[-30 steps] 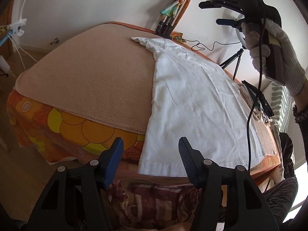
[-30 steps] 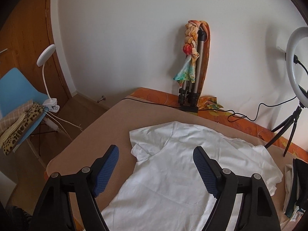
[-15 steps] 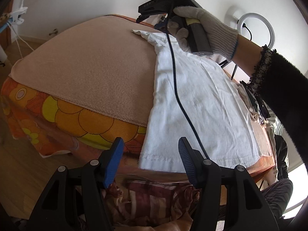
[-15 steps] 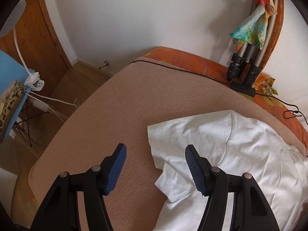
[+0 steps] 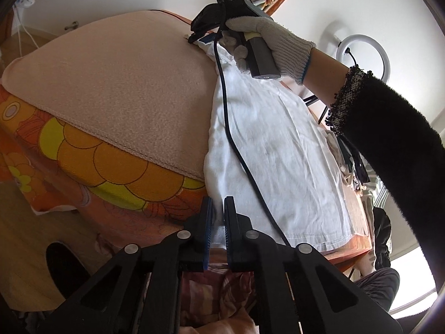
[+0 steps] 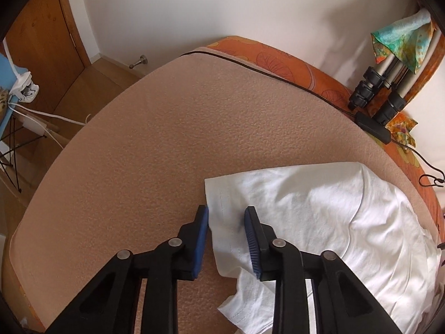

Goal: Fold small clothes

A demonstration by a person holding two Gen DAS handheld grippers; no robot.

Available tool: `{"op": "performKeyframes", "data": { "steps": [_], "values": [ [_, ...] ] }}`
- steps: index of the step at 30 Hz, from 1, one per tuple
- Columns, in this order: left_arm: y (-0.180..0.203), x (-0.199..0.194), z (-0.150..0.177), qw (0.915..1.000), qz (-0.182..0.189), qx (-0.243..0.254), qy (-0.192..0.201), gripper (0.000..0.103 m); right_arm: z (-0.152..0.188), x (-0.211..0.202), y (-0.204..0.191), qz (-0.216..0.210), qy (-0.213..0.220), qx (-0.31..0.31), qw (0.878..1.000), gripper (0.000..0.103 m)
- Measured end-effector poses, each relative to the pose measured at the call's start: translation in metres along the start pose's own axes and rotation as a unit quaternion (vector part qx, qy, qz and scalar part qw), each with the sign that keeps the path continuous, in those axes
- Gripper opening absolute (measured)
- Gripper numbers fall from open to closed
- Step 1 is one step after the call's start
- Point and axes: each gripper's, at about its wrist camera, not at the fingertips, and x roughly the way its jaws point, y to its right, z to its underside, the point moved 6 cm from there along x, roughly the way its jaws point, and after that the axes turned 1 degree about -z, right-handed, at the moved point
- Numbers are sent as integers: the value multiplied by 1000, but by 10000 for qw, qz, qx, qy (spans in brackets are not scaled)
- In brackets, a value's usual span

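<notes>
A white T-shirt (image 5: 278, 144) lies flat on a beige blanket (image 5: 125, 83) over the bed. My left gripper (image 5: 218, 217) is shut on the shirt's near bottom hem corner at the bed's edge. My right gripper (image 6: 225, 222) is lowered over the shirt's left sleeve (image 6: 222, 222); its jaws stand partly closed around the sleeve edge, with a gap still between the pads. In the left wrist view the right gripper (image 5: 200, 34), held by a gloved hand, sits at the shirt's far end.
A folded tripod (image 6: 383, 94) with a coloured scarf leans on the wall behind the bed. A black cable (image 6: 278, 76) runs along the bed's far edge. A ring light (image 5: 363, 55) stands to the right. A blue chair and white cords (image 6: 27, 111) stand left.
My left gripper closed on the shirt's bottom hem. My right gripper came down onto the left sleeve and its jaws narrowed around it.
</notes>
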Motion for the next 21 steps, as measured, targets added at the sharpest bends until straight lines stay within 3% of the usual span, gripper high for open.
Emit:
{"op": "performKeyframes", "data": {
  "steps": [2, 9, 13, 14, 17, 18, 20, 21],
  "values": [
    [5, -1, -1, 9999, 97, 39, 42, 5, 0, -1, 3, 57, 1, -31, 10000, 6],
    [22, -6, -4, 9991, 245, 231, 252, 4, -6, -38, 35, -181, 421, 495, 9977, 3],
    [31, -6, -3, 9983, 239, 440, 298, 3, -7, -59, 67, -97, 651, 723, 9952, 3],
    [33, -8, -3, 9980, 164, 492, 367, 3, -5, -64, 73, -79, 686, 779, 9946, 3],
    [22, -22, -9, 9937, -551, 636, 743, 3, 2, -70, 87, -155, 712, 961, 9927, 3],
    [17, -26, -11, 9937, -593, 566, 762, 5, 3, -71, 89, -130, 708, 956, 9928, 3],
    [5, -28, -11, 9936, -717, 451, 749, 13, 6, -72, 90, -76, 717, 874, 9936, 3],
    [0, -26, -10, 9932, -840, 420, 686, 22, 5, -73, 91, -80, 732, 852, 9936, 3]
  ]
}}
